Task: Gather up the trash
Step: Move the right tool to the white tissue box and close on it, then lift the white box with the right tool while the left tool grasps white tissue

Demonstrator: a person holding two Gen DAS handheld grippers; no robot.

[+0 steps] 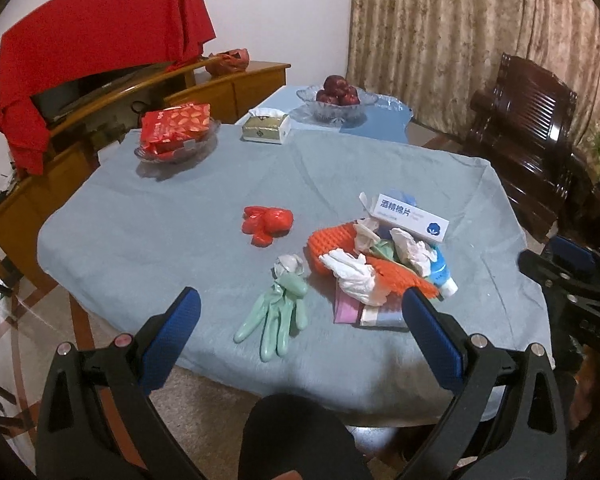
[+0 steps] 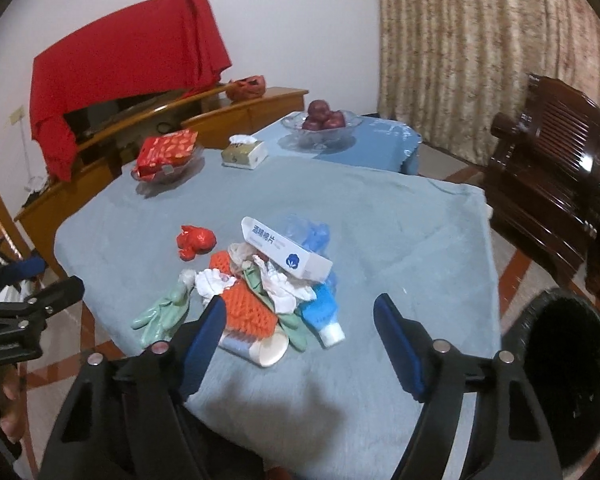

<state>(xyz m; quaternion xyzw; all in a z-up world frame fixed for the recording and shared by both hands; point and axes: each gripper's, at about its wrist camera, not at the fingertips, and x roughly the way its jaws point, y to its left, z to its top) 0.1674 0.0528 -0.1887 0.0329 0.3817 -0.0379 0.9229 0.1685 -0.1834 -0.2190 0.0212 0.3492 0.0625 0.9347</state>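
Where grey-blue tablecloth (image 2: pixel 400 240) spreads — curtain (image 2: pixel 480 40), dark chair (image 2: pixel 548 168)

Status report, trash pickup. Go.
Left gripper open, empty. Right gripper open, empty. Trash pile on the table, untouched; bin at right. Nothing in the way.

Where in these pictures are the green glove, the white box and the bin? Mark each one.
Green glove (image 1: pixel 274 312): left wrist view, on its palm.
White box (image 2: pixel 286 254): right wrist view, on its printed long side.
Bin (image 2: pixel 540 320): right wrist view, on its near rim.
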